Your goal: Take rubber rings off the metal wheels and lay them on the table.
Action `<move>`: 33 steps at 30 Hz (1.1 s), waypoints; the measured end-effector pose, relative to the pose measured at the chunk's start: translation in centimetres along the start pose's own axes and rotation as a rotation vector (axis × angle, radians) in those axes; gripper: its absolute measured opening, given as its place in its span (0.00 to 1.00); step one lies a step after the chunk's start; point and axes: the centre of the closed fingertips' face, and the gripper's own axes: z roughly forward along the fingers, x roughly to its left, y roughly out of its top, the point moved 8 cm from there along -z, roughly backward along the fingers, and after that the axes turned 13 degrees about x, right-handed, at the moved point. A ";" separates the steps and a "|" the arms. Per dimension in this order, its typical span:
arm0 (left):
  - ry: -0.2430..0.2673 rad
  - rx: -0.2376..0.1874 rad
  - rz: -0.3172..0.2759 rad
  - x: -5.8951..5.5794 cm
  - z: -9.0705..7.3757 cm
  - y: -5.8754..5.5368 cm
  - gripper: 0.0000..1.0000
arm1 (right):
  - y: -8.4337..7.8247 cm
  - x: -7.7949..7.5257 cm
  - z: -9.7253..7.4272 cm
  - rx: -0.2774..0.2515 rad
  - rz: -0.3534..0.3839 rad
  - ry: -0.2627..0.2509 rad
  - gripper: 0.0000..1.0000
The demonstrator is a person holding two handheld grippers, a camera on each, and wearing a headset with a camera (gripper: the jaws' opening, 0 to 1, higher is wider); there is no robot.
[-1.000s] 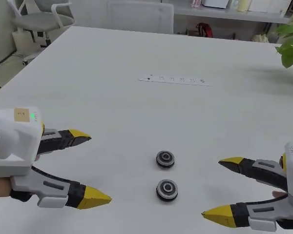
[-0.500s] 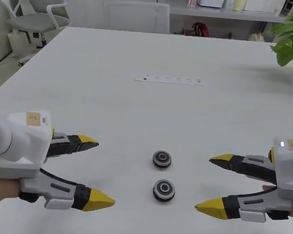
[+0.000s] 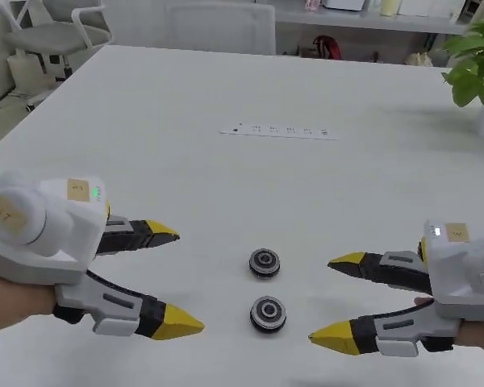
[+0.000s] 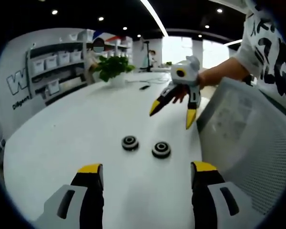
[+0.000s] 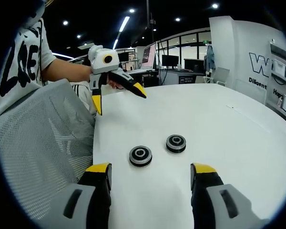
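In the head view, two small metal wheels lie flat on the white table [image 3: 145, 121]. The far wheel [image 3: 264, 262] sits just beyond the near wheel [image 3: 268, 313], and the two are apart. The left tool [image 3: 176, 280] hangs to their left with its jaws spread wide and nothing between them. The right tool [image 3: 332, 300] faces it from the right, also wide open and holding nothing. The wheels lie between the two pairs of yellow tips and touch neither. A power strip [image 3: 278, 131] lies farther up the table, and a plant [image 3: 472, 68] stands at the far right.

In the left gripper view, the left tool [image 4: 147, 168] gapes empty. The far wheel [image 4: 130, 142] and near wheel [image 4: 161, 149] lie ahead of it, with the right tool [image 4: 172, 115] beyond them. A mesh chair back [image 4: 243, 138] is on the right.

In the right gripper view, the right tool [image 5: 151, 169] also stands apart and bare. The near wheel [image 5: 140, 155] and far wheel [image 5: 176, 143] lie just ahead of its tips. The left tool [image 5: 118, 99] is well beyond them.
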 end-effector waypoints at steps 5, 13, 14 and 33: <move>-0.017 -0.001 0.005 -0.1 0.6 0.4 0.75 | 0.3 0.3 0.5 0.011 -0.021 0.025 0.63; -0.045 0.015 0.036 -0.3 1.5 0.9 0.72 | 0.8 0.5 1.1 0.030 -0.062 0.057 0.60; -0.048 0.017 0.039 -0.3 1.6 0.9 0.72 | 0.9 0.5 1.2 0.032 -0.064 0.061 0.59; -0.141 0.056 0.054 -0.9 4.2 1.5 0.65 | 0.4 0.6 3.3 0.094 -0.088 0.131 0.44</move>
